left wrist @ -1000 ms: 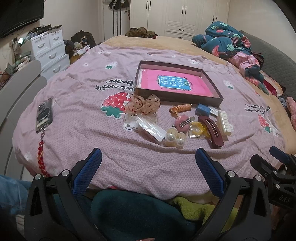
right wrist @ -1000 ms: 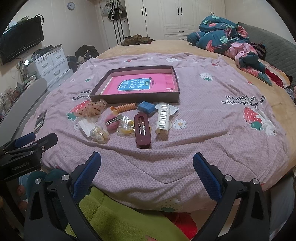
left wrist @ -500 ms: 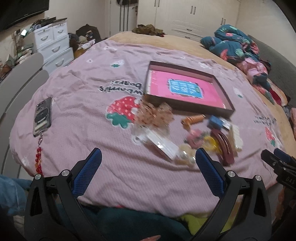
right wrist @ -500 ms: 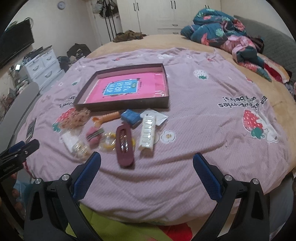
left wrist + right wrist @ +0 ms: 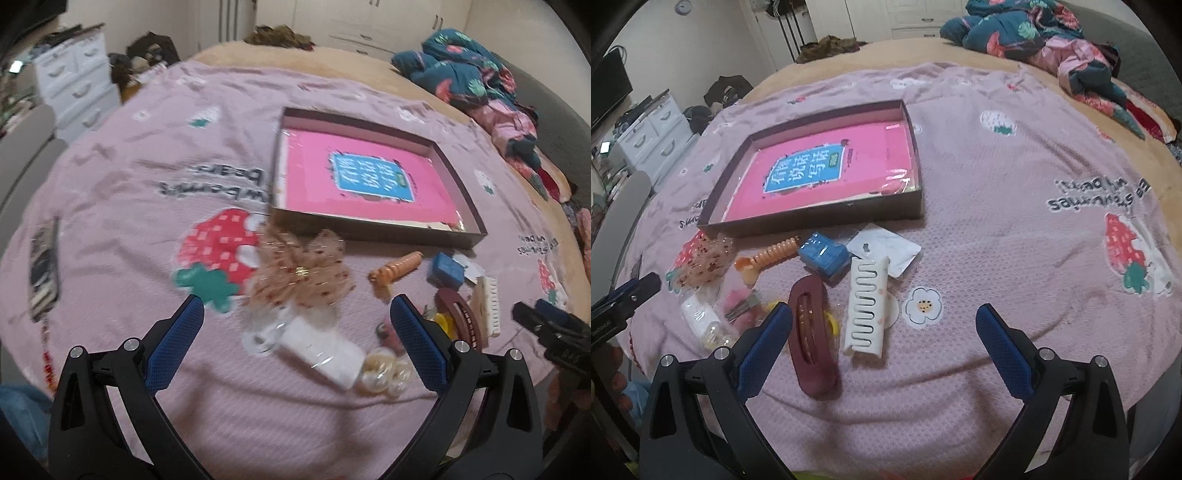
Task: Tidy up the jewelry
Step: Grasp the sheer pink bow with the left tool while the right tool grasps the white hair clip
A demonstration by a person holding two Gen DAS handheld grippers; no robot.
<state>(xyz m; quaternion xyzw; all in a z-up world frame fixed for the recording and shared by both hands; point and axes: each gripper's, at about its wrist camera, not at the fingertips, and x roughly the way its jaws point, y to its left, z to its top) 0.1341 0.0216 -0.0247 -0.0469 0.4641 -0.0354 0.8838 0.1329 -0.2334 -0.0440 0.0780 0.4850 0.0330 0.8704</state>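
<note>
A dark shallow box (image 5: 476, 230) with a pink lining lies on the pink bedspread; it also shows in the right wrist view (image 5: 918, 201). In front of it lie a beige dotted bow (image 5: 301, 273), a white packet (image 5: 321, 350), pearl earrings (image 5: 384, 373), an orange spiral tie (image 5: 775, 253), a blue box (image 5: 823, 254), a maroon hair claw (image 5: 810, 332) and a white hair claw (image 5: 866, 306). My left gripper (image 5: 295, 325) is open and empty, just short of the bow and packet. My right gripper (image 5: 882, 328) is open and empty, over the two claws.
A phone with a red bead strap (image 5: 44, 258) lies at the bed's left edge. Crumpled clothes (image 5: 1034, 33) sit at the far right. White drawers (image 5: 77, 77) stand beyond the bed on the left. A grey chair back (image 5: 620, 218) is at the left.
Both grippers have moved forward over the bed toward the accessories, which now look larger and closer. Both stay open. Nothing has been picked up.
</note>
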